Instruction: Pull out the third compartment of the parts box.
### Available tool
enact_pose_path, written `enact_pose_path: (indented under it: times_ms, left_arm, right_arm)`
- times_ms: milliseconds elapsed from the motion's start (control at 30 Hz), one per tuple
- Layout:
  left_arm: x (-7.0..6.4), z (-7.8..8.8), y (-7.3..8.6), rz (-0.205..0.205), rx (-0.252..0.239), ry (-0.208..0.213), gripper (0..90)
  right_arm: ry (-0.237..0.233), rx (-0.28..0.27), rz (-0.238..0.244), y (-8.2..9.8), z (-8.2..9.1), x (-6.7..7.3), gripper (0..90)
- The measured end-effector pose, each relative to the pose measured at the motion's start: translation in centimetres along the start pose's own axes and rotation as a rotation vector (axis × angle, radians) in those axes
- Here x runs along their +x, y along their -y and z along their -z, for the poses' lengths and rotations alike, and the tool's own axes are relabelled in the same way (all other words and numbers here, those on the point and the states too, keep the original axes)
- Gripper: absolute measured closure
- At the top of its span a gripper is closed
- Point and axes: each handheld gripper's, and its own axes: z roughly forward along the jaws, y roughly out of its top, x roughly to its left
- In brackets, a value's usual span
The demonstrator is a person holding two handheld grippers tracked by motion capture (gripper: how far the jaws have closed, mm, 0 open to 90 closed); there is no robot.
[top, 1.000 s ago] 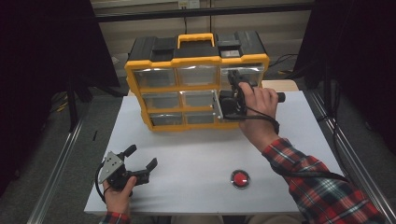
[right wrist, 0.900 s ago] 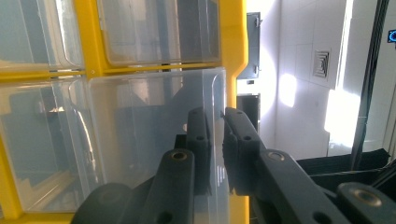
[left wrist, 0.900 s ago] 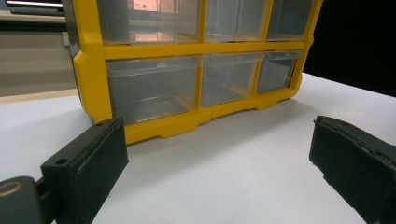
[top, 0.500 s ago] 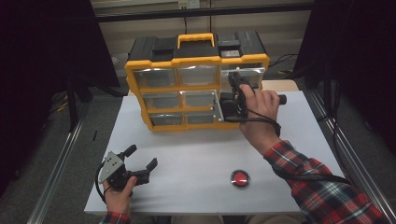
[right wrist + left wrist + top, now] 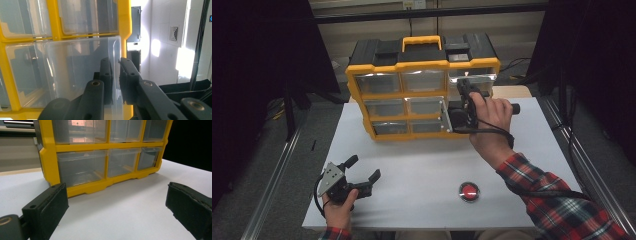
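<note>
Your right claw (image 5: 115,75) is clamped on the front wall of a clear drawer (image 5: 75,72), one jaw inside the wall and one outside, pads pressed flat against the plastic. In the right gripper view the drawer looks pulled partway out of its slot. From the high view that same claw (image 5: 451,116) sits at the right end of the organizer (image 5: 422,95), around the middle and lower rows, with your right hand (image 5: 489,117) wrapped over the gripper body and a cable looping below your wrist.

Your left claw (image 5: 362,170) is released: jaws spread wide with nothing between them, resting low near the front left corner of the table (image 5: 412,170). In the left gripper view the claw (image 5: 116,207) looks across bare tabletop at the organizer's lower drawers, well apart from them.

The organizer itself is yellow-framed with a black top and a yellow carry handle (image 5: 422,42), standing upright at the back of the table with its clear drawers facing you. It's three across, and the drawers look empty as far as I can tell.

There's also a red button (image 5: 469,191) on the table near the front edge, to the right of centre, between your two arms and touching neither.
</note>
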Motion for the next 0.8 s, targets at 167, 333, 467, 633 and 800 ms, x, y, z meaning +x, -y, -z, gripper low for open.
enact_pose_path:
  times_ms: [167,333,467,633,800]
  left_arm:
    - [-0.01,0.0,-0.01,0.0,-0.002,0.0,4.2]
    - [-0.02,0.01,-0.01,-0.001,0.0,0.001,4.2]
    - [-0.03,0.01,-0.02,-0.001,0.0,0.001,4.2]
    - [-0.03,0.03,-0.03,0.0,0.0,0.001,4.2]
    - [0.02,0.04,-0.05,-0.007,-0.001,-0.001,4.2]
  right_arm:
    - [0.01,-0.009,0.004,-0.01,0.26,-0.05,81.5]
    - [0.001,-0.003,0.001,-0.07,0.51,0.02,81.3]
    - [-0.006,0.0,0.002,-0.06,0.63,0.02,81.2]
    - [-0.001,-0.011,0.005,-0.03,0.76,-0.02,81.2]
    - [0.0,-0.005,-0.002,-0.08,0.99,0.12,81.1]
